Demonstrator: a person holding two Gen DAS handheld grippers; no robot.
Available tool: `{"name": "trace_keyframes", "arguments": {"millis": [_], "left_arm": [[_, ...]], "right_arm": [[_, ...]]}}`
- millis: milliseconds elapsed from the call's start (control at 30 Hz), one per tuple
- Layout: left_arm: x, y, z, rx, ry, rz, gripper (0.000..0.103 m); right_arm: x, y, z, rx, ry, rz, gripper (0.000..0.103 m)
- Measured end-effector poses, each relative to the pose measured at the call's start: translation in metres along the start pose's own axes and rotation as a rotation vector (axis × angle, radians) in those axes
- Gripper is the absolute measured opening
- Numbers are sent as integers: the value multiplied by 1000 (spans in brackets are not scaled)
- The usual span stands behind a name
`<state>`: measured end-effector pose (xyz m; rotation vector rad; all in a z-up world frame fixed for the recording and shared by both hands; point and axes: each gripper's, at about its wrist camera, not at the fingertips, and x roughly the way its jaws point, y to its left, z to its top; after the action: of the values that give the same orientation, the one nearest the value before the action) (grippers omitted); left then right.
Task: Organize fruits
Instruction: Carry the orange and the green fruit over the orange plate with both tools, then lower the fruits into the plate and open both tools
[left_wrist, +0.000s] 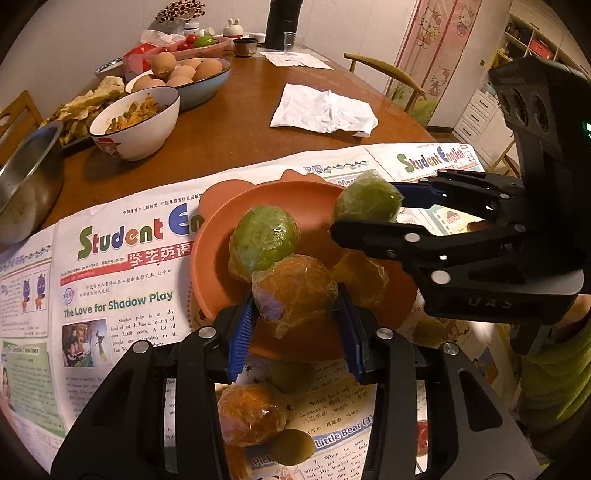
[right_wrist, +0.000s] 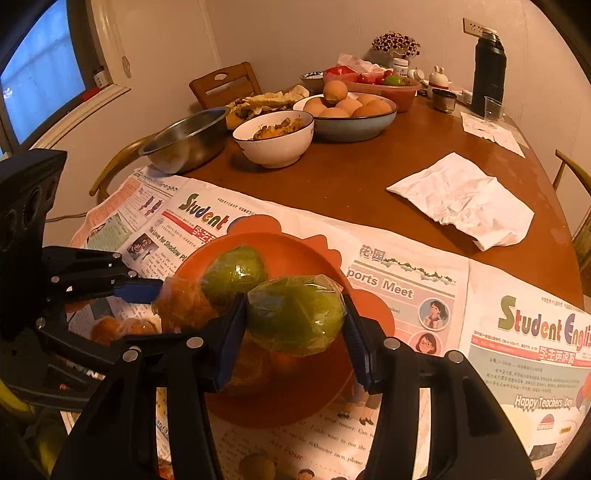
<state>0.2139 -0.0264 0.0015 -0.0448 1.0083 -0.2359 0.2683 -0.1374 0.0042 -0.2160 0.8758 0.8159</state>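
Observation:
My left gripper (left_wrist: 295, 304) is shut on a film-wrapped orange fruit (left_wrist: 293, 286), held over the near rim of the orange plate (left_wrist: 218, 240). From the right, my right gripper (left_wrist: 365, 211) is shut on a wrapped green fruit (left_wrist: 364, 195) above the plate's far side. A second wrapped green fruit (left_wrist: 264, 242) and a yellowish one (left_wrist: 364, 278) lie on the plate. In the right wrist view the right gripper (right_wrist: 295, 308) pinches its green fruit (right_wrist: 295, 319), and the left gripper (right_wrist: 168, 312) holds the orange fruit (right_wrist: 183, 304) beside it.
Loose fruits lie on the newspaper (left_wrist: 110, 295) near me: a wrapped orange one (left_wrist: 251, 413) and small green ones (left_wrist: 291, 446). Farther back stand a steel bowl (right_wrist: 184, 142), a white food bowl (right_wrist: 275, 138), a bowl of eggs (right_wrist: 351, 110), a crumpled napkin (right_wrist: 465, 199) and a thermos (right_wrist: 489, 70).

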Motion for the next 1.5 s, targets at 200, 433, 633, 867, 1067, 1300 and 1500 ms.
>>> {"name": "trace_keyframes", "arguments": {"millis": [200,433,633,867,1067,1300,1500], "left_arm": [[2,3,-1,-9,5,-2,33],[1,4,-3,-15,0,-8,34],[-3,4,-3,-12,-11,-6,34],[-6,3,-4,-12,-18,-5,34],[-10,4,-3,-16,-24,-4,34],[-12,6,-4,-30,-32,-1,39],[-19,8,-6,-46,-48,10,50]], "right_arm": [[5,0,3,-1,9,3,49],[13,-2,3,5,33,2,49],[13,-1,2,2,30,2,50],[8,1,4,1,18,-1,50],[0,-2,3,22,-3,7,51],[-11,-8,0,47,-30,8,59],[-18,-12,-7,73,-47,-6,71]]}}
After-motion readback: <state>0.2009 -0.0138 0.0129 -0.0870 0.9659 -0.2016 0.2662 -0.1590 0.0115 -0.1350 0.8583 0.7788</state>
